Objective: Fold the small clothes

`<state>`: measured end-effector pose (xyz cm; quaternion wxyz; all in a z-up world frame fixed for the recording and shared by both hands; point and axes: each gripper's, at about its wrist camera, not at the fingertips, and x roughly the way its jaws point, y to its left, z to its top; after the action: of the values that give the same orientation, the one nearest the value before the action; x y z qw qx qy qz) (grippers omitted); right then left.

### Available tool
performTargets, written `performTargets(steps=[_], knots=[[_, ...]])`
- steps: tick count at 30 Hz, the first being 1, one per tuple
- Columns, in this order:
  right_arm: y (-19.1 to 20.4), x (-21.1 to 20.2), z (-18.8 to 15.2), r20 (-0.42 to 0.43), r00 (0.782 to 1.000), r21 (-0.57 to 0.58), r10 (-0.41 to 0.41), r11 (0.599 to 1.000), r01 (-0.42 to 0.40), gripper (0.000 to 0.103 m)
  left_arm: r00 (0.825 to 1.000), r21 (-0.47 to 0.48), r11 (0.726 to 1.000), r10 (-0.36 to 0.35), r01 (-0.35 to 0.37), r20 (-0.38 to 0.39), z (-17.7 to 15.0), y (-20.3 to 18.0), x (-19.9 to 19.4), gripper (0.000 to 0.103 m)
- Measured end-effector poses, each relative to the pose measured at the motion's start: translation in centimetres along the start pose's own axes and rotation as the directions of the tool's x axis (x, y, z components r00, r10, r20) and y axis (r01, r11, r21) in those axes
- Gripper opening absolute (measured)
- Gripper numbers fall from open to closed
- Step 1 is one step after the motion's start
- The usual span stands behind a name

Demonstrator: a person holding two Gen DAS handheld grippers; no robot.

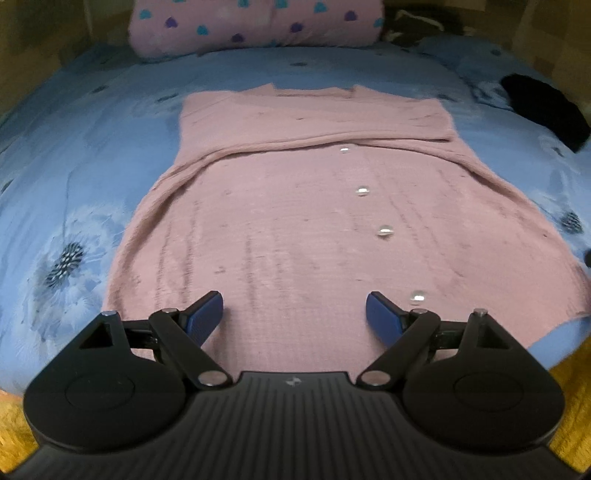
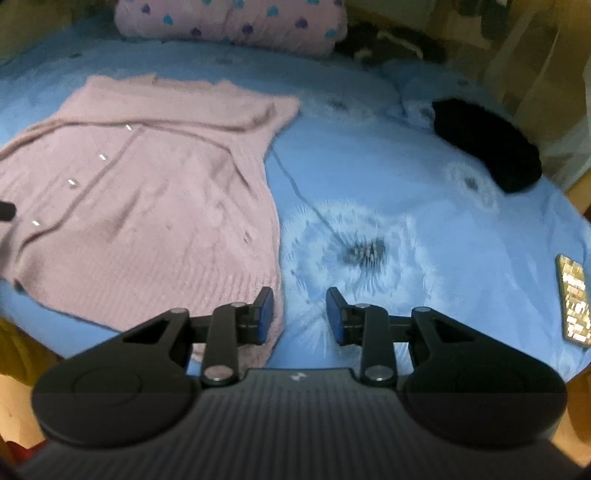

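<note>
A pink knitted cardigan (image 1: 295,206) with a row of silver buttons lies spread on the blue bed, its sleeves folded across the upper part. My left gripper (image 1: 294,314) is open and empty, hovering over the cardigan's near hem. In the right wrist view the cardigan (image 2: 147,192) lies to the left. My right gripper (image 2: 300,314) is open and empty, just above the cardigan's near right corner, its left finger over the hem and its right finger over the sheet.
The blue dandelion-print bedsheet (image 2: 406,229) covers the bed. A pink pillow with hearts (image 1: 255,26) lies at the far end. A black garment (image 2: 484,147) lies at the right. A phone (image 2: 574,299) lies near the right edge.
</note>
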<state>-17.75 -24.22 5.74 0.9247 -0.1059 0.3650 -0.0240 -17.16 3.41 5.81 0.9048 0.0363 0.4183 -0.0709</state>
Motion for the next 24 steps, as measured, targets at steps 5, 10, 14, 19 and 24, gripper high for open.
performTargets(steps=[5, 10, 14, 19, 24], knots=[[2.9, -1.6, 1.3, 0.096, 0.976, -0.05, 0.198, 0.98, -0.194, 0.034, 1.0, 0.005, 1.0, -0.009, 0.009, 0.005, 0.1, -0.7, -0.5, 0.088], [5.9, -1.2, 2.2, 0.096, 0.865, -0.06, 0.493, 0.87, -0.489, 0.034, 1.0, -0.008, 1.0, -0.028, 0.028, -0.001, -0.2, -0.1, -1.1, 0.088], [8.7, -0.2, 2.6, 0.062, 0.853, -0.17, 0.519, 0.847, -0.503, 0.034, 1.0, -0.003, 1.0, -0.027, 0.027, 0.0, -0.6, 0.2, -1.4, 0.088], [11.6, 1.2, 2.1, -0.011, 0.856, -0.298, 0.516, 0.816, -0.496, 0.035, 1.0, -0.008, 0.999, -0.031, 0.031, 0.001, -0.7, 0.5, -1.3, 0.088], [12.8, 1.4, 2.6, 0.015, 0.836, -0.33, 0.548, 0.792, -0.514, 0.034, 0.999, -0.004, 0.999, -0.046, 0.046, 0.008, -0.8, 0.8, -1.4, 0.088]])
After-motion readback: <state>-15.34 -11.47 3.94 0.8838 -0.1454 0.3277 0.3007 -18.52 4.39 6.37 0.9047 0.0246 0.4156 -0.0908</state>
